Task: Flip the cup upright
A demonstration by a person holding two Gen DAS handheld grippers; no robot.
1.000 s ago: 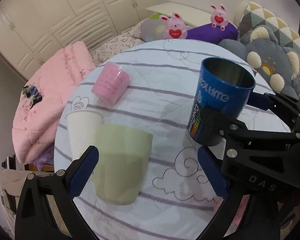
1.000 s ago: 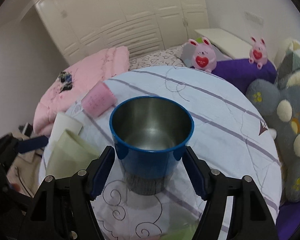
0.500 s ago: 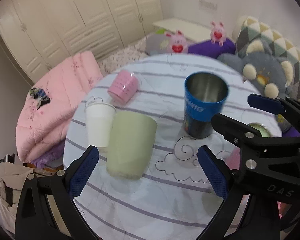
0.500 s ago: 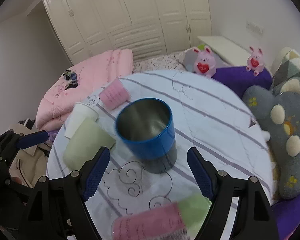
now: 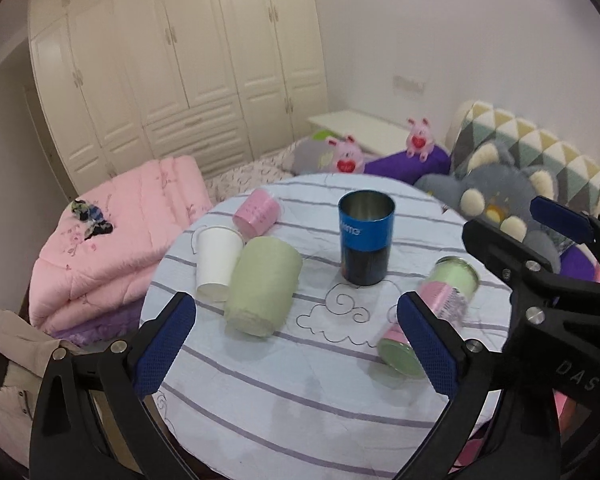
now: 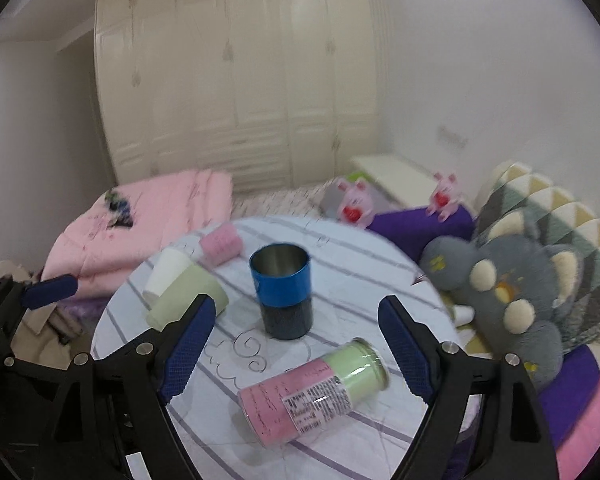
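Observation:
A blue steel cup stands upright, mouth up, near the middle of the round table; it also shows in the right wrist view. My left gripper is open and empty, held back above the table's near edge. My right gripper is open and empty, well back from the cup; its arm shows at the right of the left wrist view. A green cup, a white paper cup and a pink cup lie on their sides at the left.
A pink-and-green can lies on its side at the table's front right, also in the left wrist view. A pink quilt lies left of the table. Plush toys and cushions crowd the right side.
My right gripper has let go of the blue cup, which now stands upright on the table. Both grippers have pulled back and up, away from the cups.

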